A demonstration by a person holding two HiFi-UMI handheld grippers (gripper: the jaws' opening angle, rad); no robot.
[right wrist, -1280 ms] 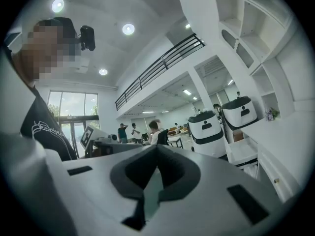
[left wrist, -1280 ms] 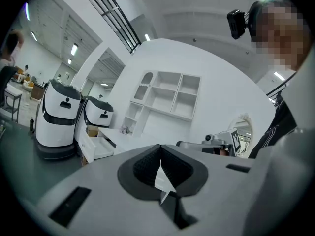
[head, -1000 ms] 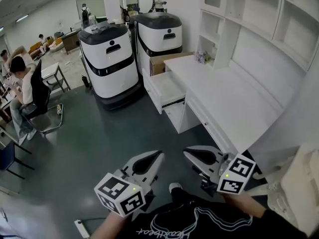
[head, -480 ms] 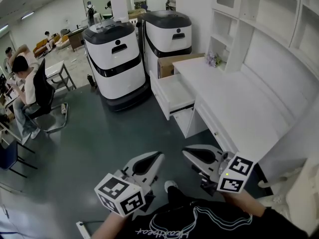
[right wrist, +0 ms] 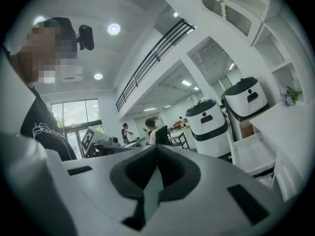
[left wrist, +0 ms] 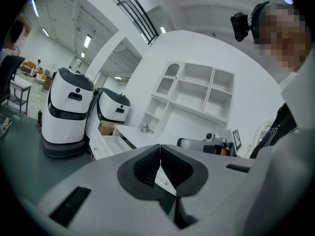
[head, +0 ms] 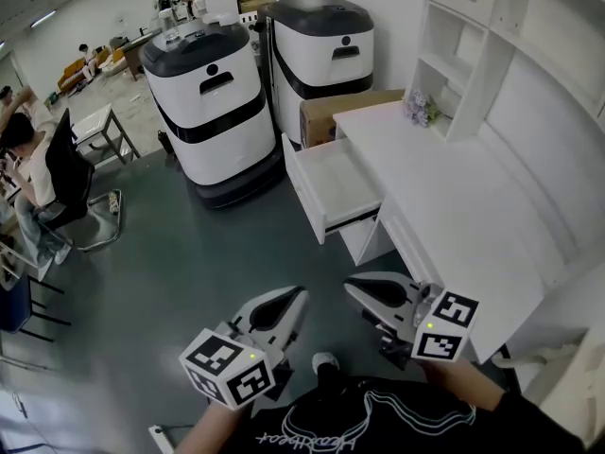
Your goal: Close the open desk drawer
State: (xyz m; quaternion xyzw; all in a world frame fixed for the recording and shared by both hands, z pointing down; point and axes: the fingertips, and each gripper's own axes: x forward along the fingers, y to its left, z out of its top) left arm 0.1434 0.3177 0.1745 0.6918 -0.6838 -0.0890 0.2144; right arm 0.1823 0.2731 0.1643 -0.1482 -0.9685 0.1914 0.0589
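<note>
I am holding the left gripper (head: 288, 303) and the right gripper (head: 357, 291) low in front of my chest. Each gripper's own view is showing its fingers pressed together at the tips with nothing between them; the head view, looking down on their backs, is not letting me confirm that. My forearms are running off the bottom edge, and one shoe (head: 326, 359) is peeking out between them. The right gripper's marker cube is covering the near corner of the white bench (head: 454, 206). Further out, well apart from both grippers, the drawer (head: 338, 185) is standing pulled out from the bench's left side over the dark floor. Its front panel is showing only from above, and I cannot make out what is sitting beneath it. The left gripper view is catching the drawer small, beside a white machine (head: 213, 102) and a second machine (head: 326, 50), while the right gripper view is showing it at the right, below that second machine. Beyond the drawer a cardboard box (head: 326, 116) is sitting just beside the bench's far end, partly hidden behind it. A seated person (head: 24, 154) is being cropped at the far left edge. Compared with a second ago, the drawer and bench are sitting lower and nearer in the head view, while the grippers are keeping the same pose.
</note>
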